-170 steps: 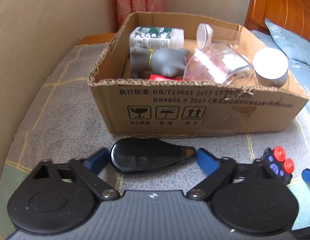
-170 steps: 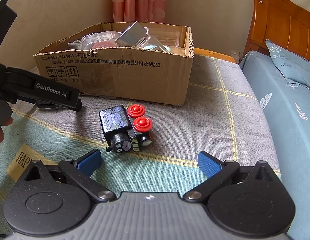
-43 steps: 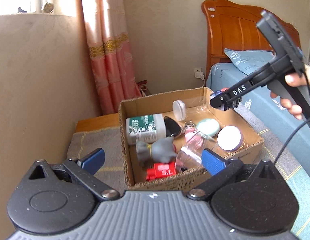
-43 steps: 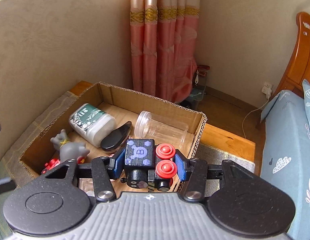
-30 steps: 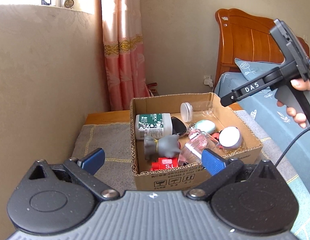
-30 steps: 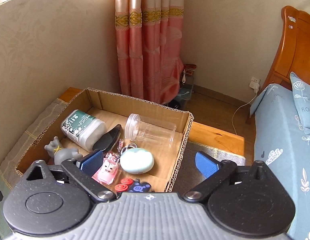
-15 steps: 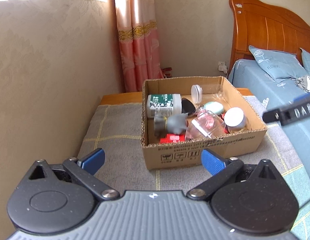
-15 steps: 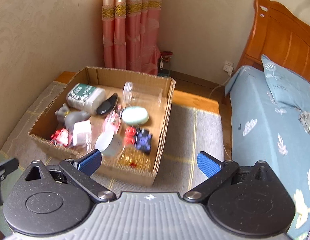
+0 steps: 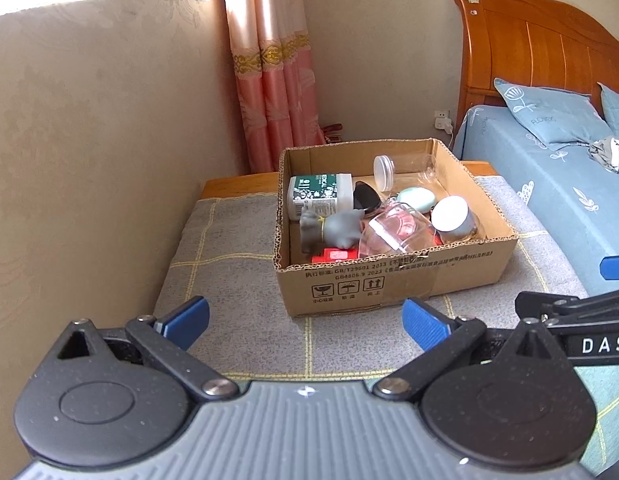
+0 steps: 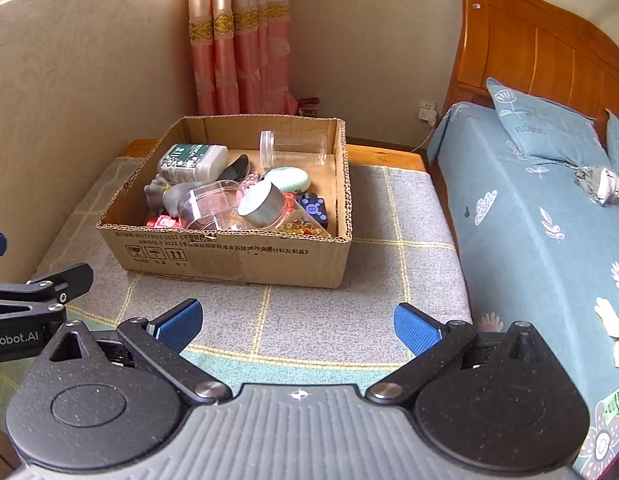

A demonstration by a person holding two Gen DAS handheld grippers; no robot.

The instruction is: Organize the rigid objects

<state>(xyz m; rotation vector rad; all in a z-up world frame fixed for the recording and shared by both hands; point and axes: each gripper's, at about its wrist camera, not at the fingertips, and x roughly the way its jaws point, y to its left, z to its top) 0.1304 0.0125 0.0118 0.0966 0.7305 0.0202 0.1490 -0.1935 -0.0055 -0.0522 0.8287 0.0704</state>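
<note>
Left wrist | left claw [image 9: 305, 322] wide, empty | right claw [image 10: 297, 326] wide, empty

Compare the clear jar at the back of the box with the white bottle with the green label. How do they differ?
The clear jar is see-through and looks empty; the white bottle is opaque with a green printed label. The jar lies against the back wall, the bottle at the left wall. Both lie on their sides inside the cardboard box.
</note>
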